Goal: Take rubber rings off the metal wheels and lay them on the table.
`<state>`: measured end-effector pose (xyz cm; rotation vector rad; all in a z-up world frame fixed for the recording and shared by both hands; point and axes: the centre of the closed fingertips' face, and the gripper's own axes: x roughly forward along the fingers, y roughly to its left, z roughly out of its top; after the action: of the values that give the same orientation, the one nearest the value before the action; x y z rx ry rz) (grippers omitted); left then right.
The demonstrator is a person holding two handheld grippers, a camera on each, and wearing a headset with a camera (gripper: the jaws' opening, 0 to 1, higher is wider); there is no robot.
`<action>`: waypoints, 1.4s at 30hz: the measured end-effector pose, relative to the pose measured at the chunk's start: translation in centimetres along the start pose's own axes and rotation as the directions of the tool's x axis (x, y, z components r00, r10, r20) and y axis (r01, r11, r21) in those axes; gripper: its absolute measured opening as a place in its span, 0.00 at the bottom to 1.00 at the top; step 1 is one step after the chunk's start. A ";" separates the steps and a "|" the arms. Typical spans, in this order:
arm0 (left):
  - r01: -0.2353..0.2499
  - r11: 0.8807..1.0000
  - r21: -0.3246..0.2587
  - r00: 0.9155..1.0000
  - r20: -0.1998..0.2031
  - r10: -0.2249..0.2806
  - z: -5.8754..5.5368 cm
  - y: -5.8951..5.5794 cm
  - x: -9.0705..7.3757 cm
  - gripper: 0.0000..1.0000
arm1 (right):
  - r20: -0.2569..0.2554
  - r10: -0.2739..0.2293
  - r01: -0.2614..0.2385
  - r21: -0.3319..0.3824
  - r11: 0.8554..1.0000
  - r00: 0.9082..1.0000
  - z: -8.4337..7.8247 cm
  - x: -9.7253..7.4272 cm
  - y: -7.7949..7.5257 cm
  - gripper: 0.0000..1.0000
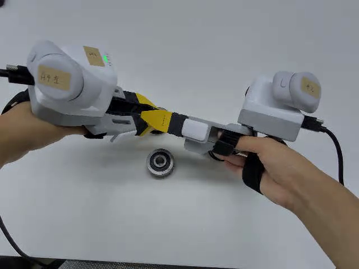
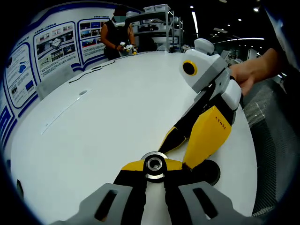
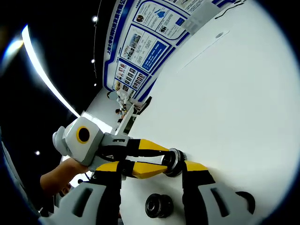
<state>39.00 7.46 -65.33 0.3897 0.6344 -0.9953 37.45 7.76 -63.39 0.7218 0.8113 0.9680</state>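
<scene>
L tongs, held level, clamp a metal wheel above the counter. R tongs face them, jaws part-spread astride it. 2nd wheel lies on counter beneath.

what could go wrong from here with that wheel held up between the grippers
1. The left gripper pinches the metal wheel with just its jaw tips, above the table. A hard tug from the right gripper might pop the wheel loose.
2. A second wheel sits right under the meeting jaws. A dropped wheel, or a gripper dipping low, could knock it and send it rolling.
</scene>
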 end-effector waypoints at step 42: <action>-0.007 1.000 -0.002 1.000 -0.003 0.007 -0.1 0.0 0.0 0.13 | -0.010 -0.147 0.147 0.048 0.988 0.989 0.1 0.7 -0.3 0.50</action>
<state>38.98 7.49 -65.45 0.3919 0.6362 -0.9875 37.90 8.23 -63.77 0.6914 0.8839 0.8207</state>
